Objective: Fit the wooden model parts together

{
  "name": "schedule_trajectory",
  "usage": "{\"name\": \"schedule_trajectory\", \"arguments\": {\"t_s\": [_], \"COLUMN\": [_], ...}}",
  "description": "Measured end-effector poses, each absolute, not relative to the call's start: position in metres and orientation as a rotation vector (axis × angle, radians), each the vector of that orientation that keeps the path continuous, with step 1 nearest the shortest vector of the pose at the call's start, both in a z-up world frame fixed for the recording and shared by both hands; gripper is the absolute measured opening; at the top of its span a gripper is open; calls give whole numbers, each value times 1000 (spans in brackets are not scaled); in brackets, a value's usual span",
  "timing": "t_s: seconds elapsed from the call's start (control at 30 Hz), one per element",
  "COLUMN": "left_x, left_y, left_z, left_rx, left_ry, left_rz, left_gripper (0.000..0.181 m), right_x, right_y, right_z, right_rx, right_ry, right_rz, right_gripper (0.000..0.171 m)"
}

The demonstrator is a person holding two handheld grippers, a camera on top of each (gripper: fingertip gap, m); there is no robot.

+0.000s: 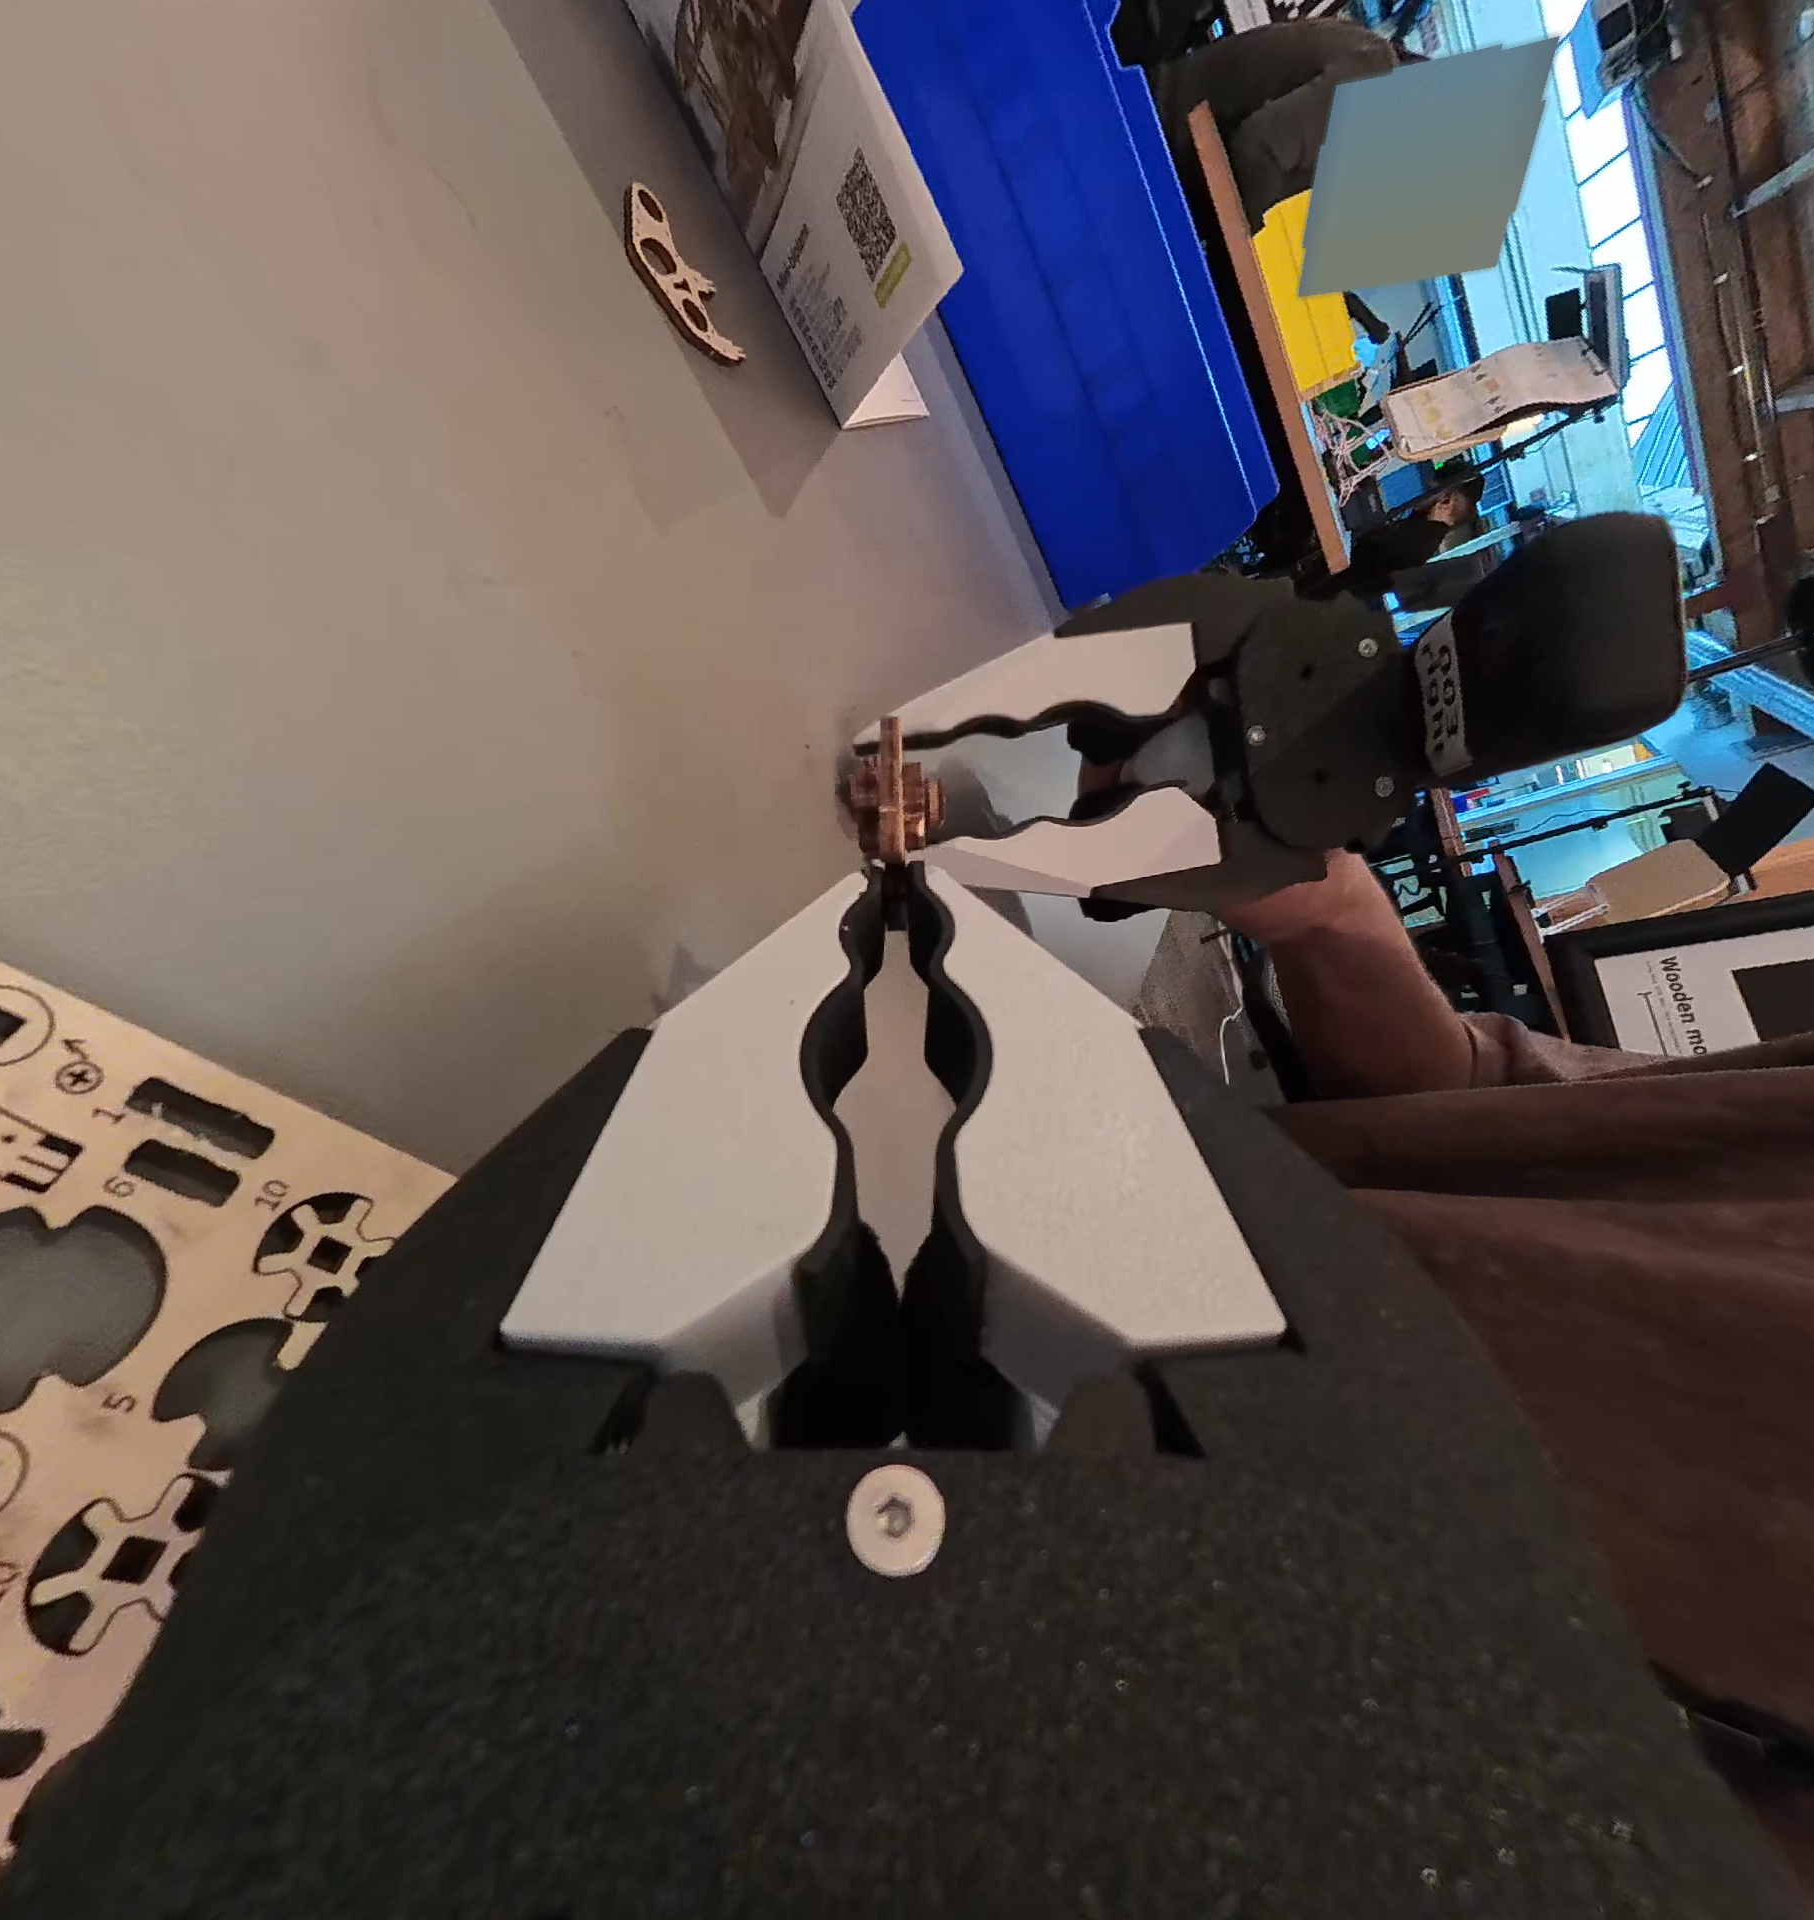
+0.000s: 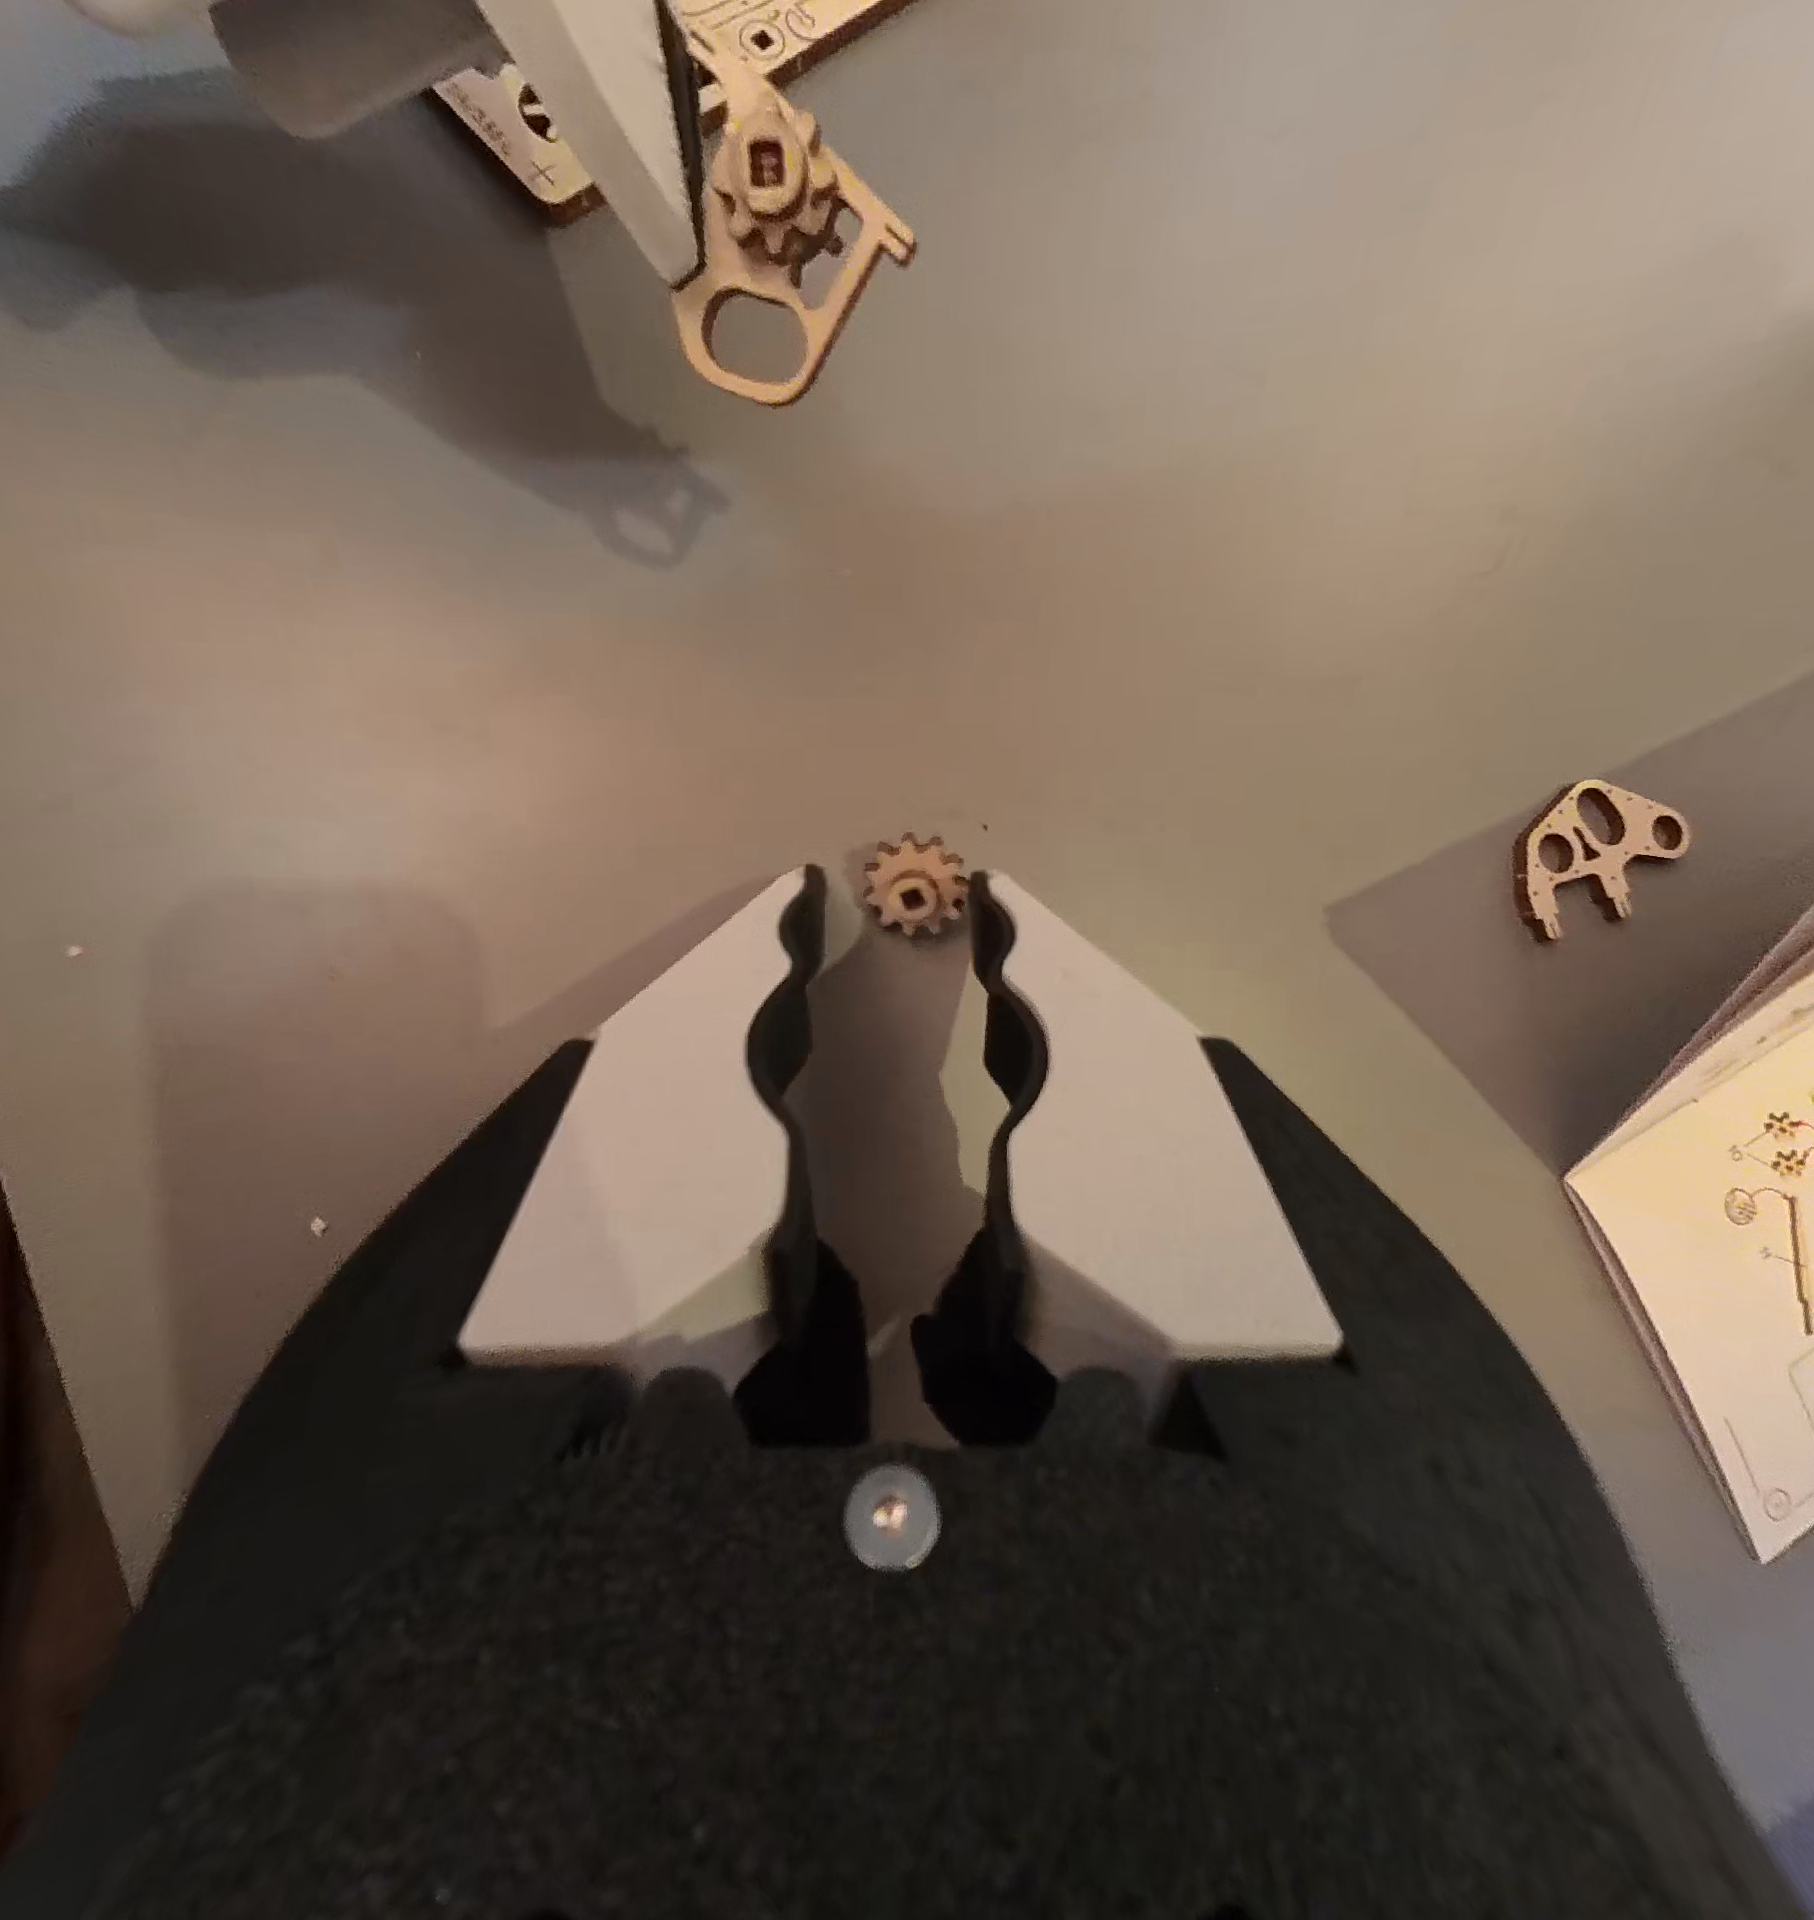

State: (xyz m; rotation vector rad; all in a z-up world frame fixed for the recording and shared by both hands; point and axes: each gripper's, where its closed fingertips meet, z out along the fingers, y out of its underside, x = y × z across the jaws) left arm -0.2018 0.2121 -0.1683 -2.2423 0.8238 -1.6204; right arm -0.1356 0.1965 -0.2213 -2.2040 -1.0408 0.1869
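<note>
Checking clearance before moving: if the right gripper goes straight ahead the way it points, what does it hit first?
Probably the small wooden toothed gear lying on the grey tabletop, right between the open right gripper tips.

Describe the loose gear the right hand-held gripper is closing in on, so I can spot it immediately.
On the grey table, find the right hand-held gripper; the small wooden gear lies flat between its open fingertips. Unlike the gear assembly held by the left hand-held gripper, or the holed bracket near the booklet, it lies alone, toothed, with a square centre hole.
</note>
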Motion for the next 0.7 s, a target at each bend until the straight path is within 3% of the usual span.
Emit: {"name": "schedule_trajectory", "arguments": {"t_s": [0.07, 0.23, 0.4, 0.7], "left_x": [-202, -203, -201, -195], "left_y": [212, 214, 212, 208], "left_z": [-168, -168, -165, -151], "left_rx": [-2242, -2238, -2220, -2189], "left_ry": [822, 817, 829, 661], "left_rz": [-1622, -1620, -1625, -1868], "left_gripper": [1, 1, 1, 1], "right_x": [-135, -138, -181, -189], "right_y": [198, 202, 205, 210], "right_z": [-222, -207, -142, -147], "right_rx": [-2198, -2170, -1964, -2031], "right_ry": [-1050, -995, -789, -847], "right_rz": [167, 210, 581, 432], "right_gripper": [19, 19, 19, 19]}}
